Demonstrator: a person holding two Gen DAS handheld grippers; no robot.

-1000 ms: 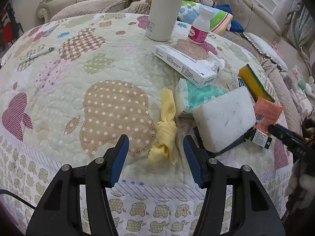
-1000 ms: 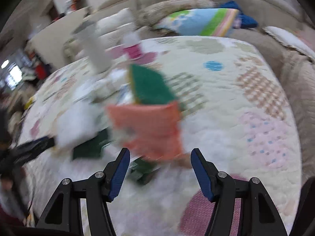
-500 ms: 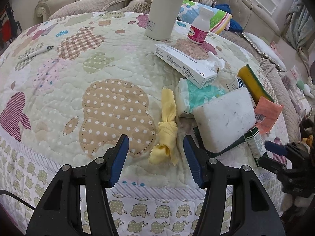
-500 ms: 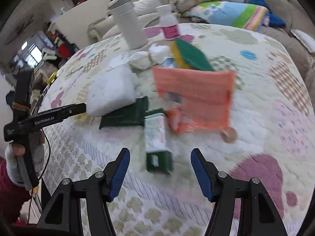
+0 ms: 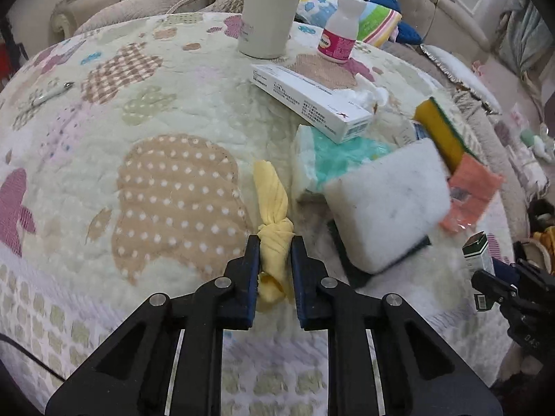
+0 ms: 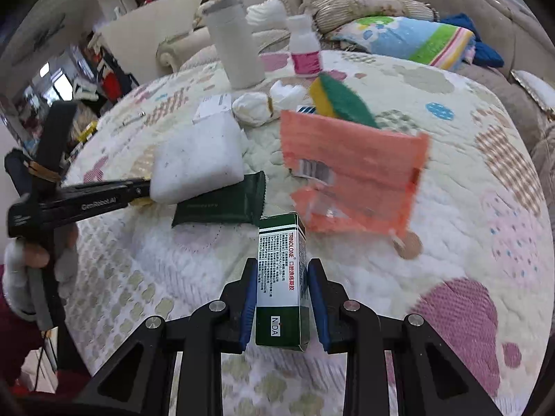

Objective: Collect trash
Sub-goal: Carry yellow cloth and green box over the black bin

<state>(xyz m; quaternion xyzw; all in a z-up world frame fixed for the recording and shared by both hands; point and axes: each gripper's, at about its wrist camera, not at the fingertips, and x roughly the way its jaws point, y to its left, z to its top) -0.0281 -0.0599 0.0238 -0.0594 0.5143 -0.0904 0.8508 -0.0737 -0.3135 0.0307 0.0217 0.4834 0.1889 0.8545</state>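
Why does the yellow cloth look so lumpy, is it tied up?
Yes, tied. The yellow cloth has a knot in its middle, and the left gripper is shut on it there.

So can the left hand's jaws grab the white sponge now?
Probably not yet: the left gripper is shut on the yellow cloth, so its jaws are full. The white sponge itself lies uncovered beside it.

Quilted table [image 5: 138, 111] w/ tumbler [image 5: 269, 10], bottle [image 5: 340, 36], pen [image 5: 52, 93].

The knotted cloth [image 5: 274, 239] sits between the left gripper [image 5: 275, 246] fingers, with the sponge block [image 5: 386, 204] to its right. The small carton [image 6: 281, 282] stands between the right gripper [image 6: 281, 277] fingers; the wrapper [image 6: 350, 180] lies behind, possibly touching.
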